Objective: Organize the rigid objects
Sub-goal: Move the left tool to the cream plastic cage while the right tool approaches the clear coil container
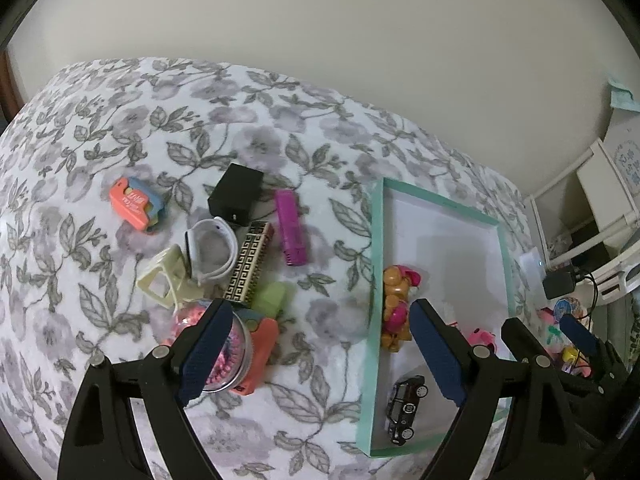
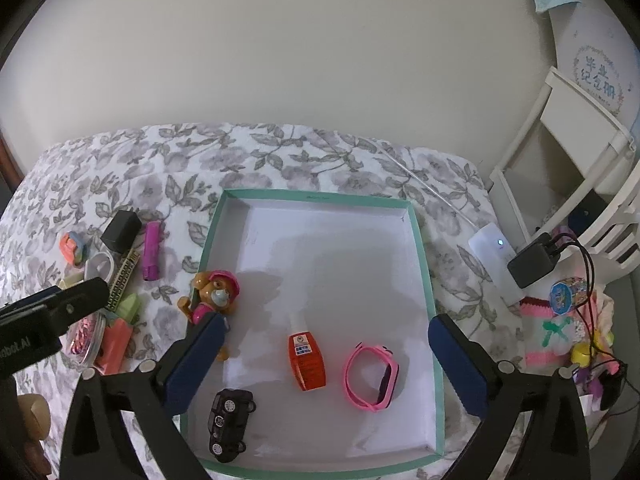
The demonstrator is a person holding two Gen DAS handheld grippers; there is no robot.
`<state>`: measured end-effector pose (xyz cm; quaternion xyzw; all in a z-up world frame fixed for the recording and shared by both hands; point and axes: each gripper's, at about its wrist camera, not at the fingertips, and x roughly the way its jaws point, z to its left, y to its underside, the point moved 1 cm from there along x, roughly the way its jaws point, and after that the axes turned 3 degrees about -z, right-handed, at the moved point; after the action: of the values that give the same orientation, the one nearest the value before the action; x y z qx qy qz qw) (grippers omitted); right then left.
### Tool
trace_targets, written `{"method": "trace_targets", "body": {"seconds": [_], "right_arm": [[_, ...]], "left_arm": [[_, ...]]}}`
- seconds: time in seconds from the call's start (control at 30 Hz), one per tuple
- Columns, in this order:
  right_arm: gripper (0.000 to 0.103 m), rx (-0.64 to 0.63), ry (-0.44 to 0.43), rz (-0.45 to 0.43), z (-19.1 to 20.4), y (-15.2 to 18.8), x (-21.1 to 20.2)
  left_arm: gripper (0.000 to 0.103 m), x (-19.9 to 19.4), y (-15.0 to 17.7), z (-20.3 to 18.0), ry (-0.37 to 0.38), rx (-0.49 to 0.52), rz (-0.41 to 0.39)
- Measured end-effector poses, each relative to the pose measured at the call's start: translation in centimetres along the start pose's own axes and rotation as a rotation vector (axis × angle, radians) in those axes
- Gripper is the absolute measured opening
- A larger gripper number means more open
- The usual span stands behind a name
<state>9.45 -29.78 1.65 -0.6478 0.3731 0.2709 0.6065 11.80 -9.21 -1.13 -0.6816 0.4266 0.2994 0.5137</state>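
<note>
We hold both tongs spread and empty: the right gripper [image 2: 326,356] above the tray [image 2: 424,248] with 4 toys dropped inside, the left gripper [image 1: 320,354] facing the unsorted pile [image 1: 236,256] ahead-left.

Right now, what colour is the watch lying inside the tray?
Pink watch, clearest in the right wrist view.

You have open floor in the upper half of the tray [image 2: 424,248]; the lower half is blocked by the black car [image 2: 229,424], orange toy [image 2: 307,360] and pink watch [image 2: 372,376]. At left frame, clutter [image 2: 116,276] crowds the bedspread [image 2: 280,152].
</note>
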Motion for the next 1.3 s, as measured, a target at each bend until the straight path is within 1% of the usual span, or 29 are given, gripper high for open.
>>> {"method": "trace_targets", "body": {"seconds": [0.1, 0.2, 0.37, 0.5, 0.57, 0.67, 0.77, 0.83, 1.0, 1.2, 1.3], "right_arm": [[0.103, 0.002, 0.003, -0.001, 0.1, -0.1, 0.0], [0.103, 0.006, -0.005, -0.012, 0.2, -0.2, -0.2], [0.103, 0.019, -0.060, -0.035, 1.3, -0.7, -0.6], [0.103, -0.007, -0.126, -0.064, 3.6, -1.1, -1.0], [0.103, -0.025, -0.142, -0.071, 4.9, -1.2, -1.0], [0.103, -0.047, -0.158, -0.064, 6.8, -1.1, -0.8], [0.103, -0.069, -0.195, -0.046, 8.9, -0.7, -0.3], [0.103, -0.083, -0.217, -0.028, 10.2, -0.4, 0.2], [0.103, -0.118, -0.243, 0.032, 13.1, 0.7, 2.1], [0.103, -0.147, -0.256, 0.075, 15.1, 1.6, 3.5], [0.103, -0.154, -0.268, 0.085, 15.8, 1.9, 3.8]], "left_arm": [[0.090, -0.1, -0.2, 0.6, 0.000, -0.007, -0.004], [0.090, -0.6, -0.7, 1.6, -0.006, -0.017, -0.024], [0.090, -1.8, -1.7, 4.3, -0.022, -0.041, -0.053], [0.090, -2.9, -2.6, 8.0, -0.047, -0.107, -0.071], [0.090, -3.5, -2.9, 10.3, -0.070, -0.152, -0.078], [0.090, -4.1, -3.1, 12.7, -0.101, -0.197, -0.078], [0.090, -4.4, -2.9, 14.8, -0.136, -0.231, -0.074], [0.090, -4.4, -2.8, 15.8, -0.146, -0.251, -0.066], [0.090, -3.2, -2.1, 17.3, -0.124, -0.301, -0.018], [0.090, -1.1, -1.4, 17.2, -0.126, -0.308, 0.051], [0.090, -0.5, -1.2, 16.9, -0.119, -0.306, 0.072]]}}
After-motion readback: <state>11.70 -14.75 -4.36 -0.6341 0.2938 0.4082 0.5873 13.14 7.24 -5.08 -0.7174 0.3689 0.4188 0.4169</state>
